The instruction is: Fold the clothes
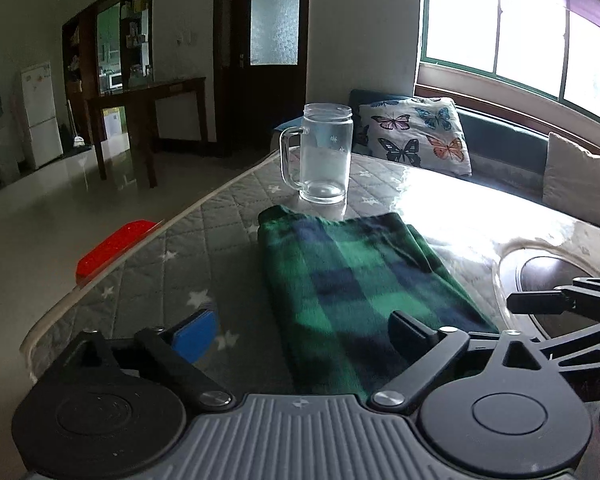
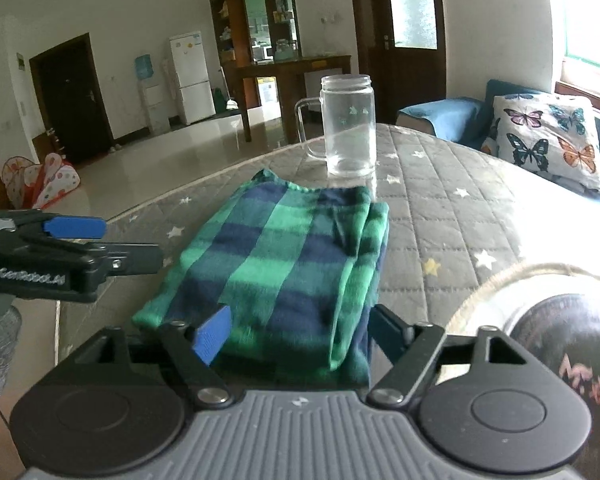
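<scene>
A green and navy plaid garment (image 1: 356, 280) lies folded into a long strip on the grey quilted table cover (image 1: 188, 248). It also shows in the right wrist view (image 2: 284, 264). My left gripper (image 1: 300, 330) is open, its fingers set wide over the garment's near end, empty. My right gripper (image 2: 296, 330) is open too, its fingers either side of the garment's near edge, empty. The left gripper (image 2: 100, 248) shows at the left of the right wrist view, and the right gripper (image 1: 536, 304) at the right of the left wrist view.
A clear glass mug (image 1: 324, 152) stands just beyond the garment's far end; it also shows in the right wrist view (image 2: 346, 124). A round dark object (image 2: 568, 344) sits at the near right. A butterfly cushion (image 1: 416, 132) lies on the bench behind. The table edge (image 1: 140, 244) runs along the left.
</scene>
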`<state>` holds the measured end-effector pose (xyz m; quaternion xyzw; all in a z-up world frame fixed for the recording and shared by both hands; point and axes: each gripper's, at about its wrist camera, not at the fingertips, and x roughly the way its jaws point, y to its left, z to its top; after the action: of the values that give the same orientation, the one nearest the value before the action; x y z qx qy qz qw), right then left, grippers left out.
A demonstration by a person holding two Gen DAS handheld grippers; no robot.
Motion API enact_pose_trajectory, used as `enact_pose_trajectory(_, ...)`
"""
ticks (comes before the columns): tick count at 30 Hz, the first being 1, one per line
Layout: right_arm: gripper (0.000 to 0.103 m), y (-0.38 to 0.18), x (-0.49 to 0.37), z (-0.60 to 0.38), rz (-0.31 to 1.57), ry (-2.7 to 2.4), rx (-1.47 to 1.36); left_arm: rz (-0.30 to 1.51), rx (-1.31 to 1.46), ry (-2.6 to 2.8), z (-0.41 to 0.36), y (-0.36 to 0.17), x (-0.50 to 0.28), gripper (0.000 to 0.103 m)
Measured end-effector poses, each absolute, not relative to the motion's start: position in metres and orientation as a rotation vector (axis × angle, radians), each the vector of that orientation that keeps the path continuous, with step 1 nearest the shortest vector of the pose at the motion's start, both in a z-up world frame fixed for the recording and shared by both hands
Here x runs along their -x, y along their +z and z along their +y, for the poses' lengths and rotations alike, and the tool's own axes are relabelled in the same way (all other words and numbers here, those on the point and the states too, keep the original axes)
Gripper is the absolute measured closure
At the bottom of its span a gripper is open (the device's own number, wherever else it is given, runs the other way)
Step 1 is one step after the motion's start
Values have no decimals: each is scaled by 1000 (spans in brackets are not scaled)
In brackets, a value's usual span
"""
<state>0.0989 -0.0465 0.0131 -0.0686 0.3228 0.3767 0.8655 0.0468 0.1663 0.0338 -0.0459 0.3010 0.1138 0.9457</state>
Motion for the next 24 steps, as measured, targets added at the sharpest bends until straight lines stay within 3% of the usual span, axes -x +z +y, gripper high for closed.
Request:
enact_pose_trajectory(14, 0, 8, -68, -68, 656, 704, 117, 629, 96, 233, 144, 22, -8, 0)
enact_pose_trajectory(24, 0, 2, -53, -75, 646, 655, 119, 650, 82, 235, 130, 14, 5, 0)
